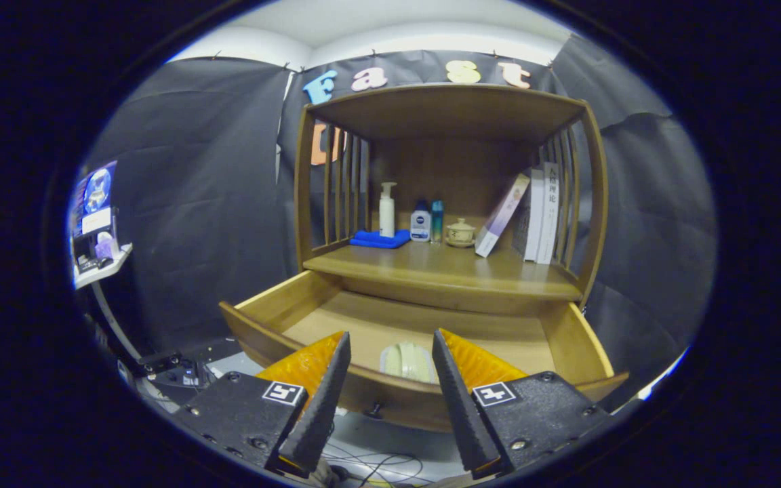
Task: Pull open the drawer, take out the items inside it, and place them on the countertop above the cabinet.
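Gripper held level, its fingers spread apart and holding nothing.

The gripper (390, 342) sits low and near in the scene, aimed straight toward the far side. Its two fingers (326, 386) stand well apart with an open gap between them, and nothing is pressed by either one. Each finger rises from a dark block at the near end and narrows to a tip at the far end; the left finger leans slightly rightward, the right finger slightly leftward. Both blocks carry a small square marker on top.
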The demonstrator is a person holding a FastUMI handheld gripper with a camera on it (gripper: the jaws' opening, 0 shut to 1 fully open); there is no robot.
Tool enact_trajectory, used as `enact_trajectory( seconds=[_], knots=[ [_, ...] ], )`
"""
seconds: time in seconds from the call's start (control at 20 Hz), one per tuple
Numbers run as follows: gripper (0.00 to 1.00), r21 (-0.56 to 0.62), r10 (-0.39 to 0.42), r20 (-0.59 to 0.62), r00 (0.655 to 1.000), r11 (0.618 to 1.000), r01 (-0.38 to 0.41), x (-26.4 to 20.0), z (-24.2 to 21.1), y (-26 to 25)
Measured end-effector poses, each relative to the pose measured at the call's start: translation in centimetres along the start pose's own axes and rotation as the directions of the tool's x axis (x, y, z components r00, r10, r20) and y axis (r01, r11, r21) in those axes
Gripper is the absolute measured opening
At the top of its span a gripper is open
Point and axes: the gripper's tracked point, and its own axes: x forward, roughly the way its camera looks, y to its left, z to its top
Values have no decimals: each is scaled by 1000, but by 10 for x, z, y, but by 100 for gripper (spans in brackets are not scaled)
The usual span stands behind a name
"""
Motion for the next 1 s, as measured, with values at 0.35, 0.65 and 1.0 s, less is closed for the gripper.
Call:
enact_trajectory(
  seconds=[0.35,0.65,1.0],
  knots=[
    [77,15,41,-208,977,999,-39,62,2,-5],
    [77,59,92,-416,905,995,-74,98,-22,-17],
    [75,125,145,-593,792,988,-88,118,-62,-16]
  ],
)
